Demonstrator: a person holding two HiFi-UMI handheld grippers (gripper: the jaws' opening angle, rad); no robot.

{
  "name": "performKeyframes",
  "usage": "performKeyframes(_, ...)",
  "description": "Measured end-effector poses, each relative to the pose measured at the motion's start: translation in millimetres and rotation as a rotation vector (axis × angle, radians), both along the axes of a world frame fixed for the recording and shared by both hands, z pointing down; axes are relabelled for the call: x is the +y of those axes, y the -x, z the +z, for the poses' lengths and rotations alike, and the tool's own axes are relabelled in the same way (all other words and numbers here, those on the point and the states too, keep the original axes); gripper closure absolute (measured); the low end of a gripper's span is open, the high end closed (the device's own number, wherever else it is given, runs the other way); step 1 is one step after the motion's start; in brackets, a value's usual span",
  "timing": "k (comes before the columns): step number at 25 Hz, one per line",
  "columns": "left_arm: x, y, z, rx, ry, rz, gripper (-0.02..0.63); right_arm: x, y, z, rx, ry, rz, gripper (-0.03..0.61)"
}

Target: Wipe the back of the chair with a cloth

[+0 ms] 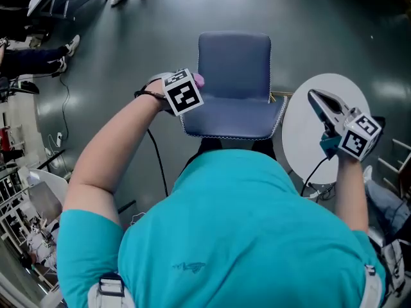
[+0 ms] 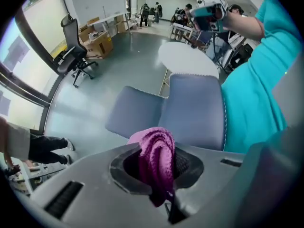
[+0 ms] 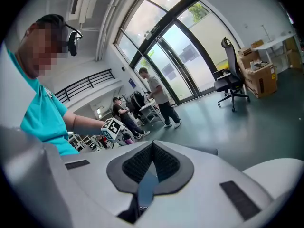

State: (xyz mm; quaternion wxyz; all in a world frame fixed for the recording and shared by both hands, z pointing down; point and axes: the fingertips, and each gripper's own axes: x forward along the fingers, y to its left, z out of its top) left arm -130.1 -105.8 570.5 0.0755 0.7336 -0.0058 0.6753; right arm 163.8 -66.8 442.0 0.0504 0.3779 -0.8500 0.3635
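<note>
A blue-grey chair point(image 1: 234, 63) stands right in front of me, its backrest point(image 1: 231, 117) nearest my body. My left gripper point(image 1: 192, 85) hovers at the backrest's upper left corner, shut on a bunched purple cloth point(image 1: 199, 80). In the left gripper view the cloth point(image 2: 156, 160) fills the gap between the jaws, with the backrest point(image 2: 197, 110) and seat point(image 2: 137, 113) just beyond. My right gripper point(image 1: 314, 97) is held out to the right over a white round table point(image 1: 302, 140). Its jaws are shut and hold nothing point(image 3: 153, 146).
The white round table point(image 2: 187, 58) stands close to the chair's right side. A black office chair point(image 2: 71, 46) and cardboard boxes point(image 2: 97, 42) stand by the windows. A cable point(image 1: 64, 108) lies on the floor at left. People stand at desks point(image 3: 159, 96) farther off.
</note>
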Motion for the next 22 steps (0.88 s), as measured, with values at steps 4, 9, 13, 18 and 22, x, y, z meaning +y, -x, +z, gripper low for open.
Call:
performKeyframes(4, 2, 51, 38, -0.093, -0.005, 0.049, 0.554, -10, 26, 9, 0.011, 0.027, -0.049, 0.58)
performKeyframes(9, 3, 76, 70, -0.149, 0.008, 0.118, 0.554, -16, 43, 22, 0.027, 0.062, -0.07, 0.58)
performKeyframes(13, 9, 84, 88, -0.214, 0.023, 0.222, 0.554, -14, 46, 29, 0.036, 0.08, -0.076, 0.579)
performKeyframes(18, 19, 98, 112, -0.301, 0.078, 0.317, 0.554, -12, 41, 37, 0.032, 0.096, -0.065, 0.58)
performKeyframes(22, 31, 109, 124, -0.332, 0.158, 0.305, 0.554, -9, 37, 44, 0.024, 0.106, -0.047, 0.58)
